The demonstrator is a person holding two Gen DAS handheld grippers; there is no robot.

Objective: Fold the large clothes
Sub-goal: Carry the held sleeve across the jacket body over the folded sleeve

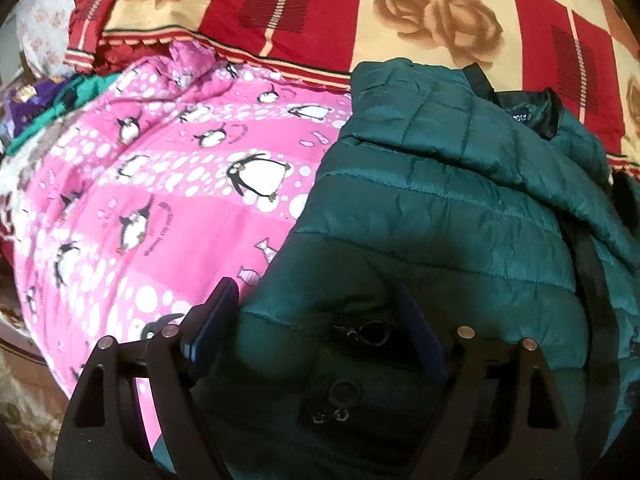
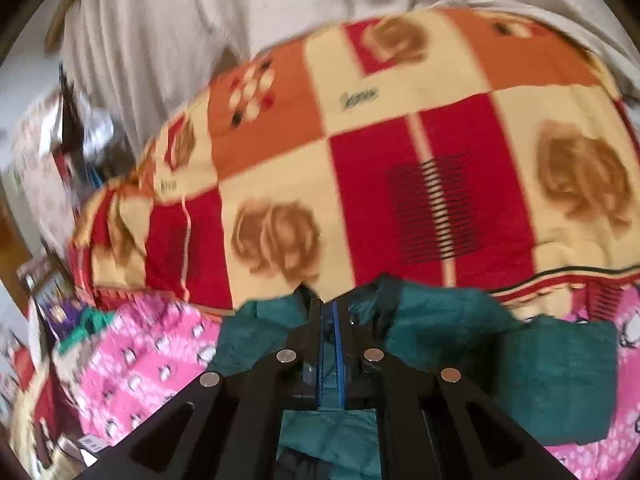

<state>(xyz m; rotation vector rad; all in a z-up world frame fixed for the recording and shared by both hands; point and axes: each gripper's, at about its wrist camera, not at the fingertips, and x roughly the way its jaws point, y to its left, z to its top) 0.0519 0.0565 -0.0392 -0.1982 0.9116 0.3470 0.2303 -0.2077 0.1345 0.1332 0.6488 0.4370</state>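
A dark green quilted puffer jacket [image 1: 448,208] lies on a pink penguin-print blanket [image 1: 160,184] on a bed. My left gripper [image 1: 320,320] is open just above the jacket's lower part, its fingers either side of a zip pull [image 1: 368,334]. In the right wrist view, my right gripper [image 2: 329,316] is shut on a fold of the green jacket [image 2: 460,320] and holds it a little off the bed. That view is blurred.
A red, cream and orange checked blanket with rose prints [image 1: 400,20] [image 2: 360,152] covers the bed beyond the jacket. A white sheet or curtain [image 2: 180,20] hangs behind it. Purple and green items [image 1: 36,104] lie at the far left.
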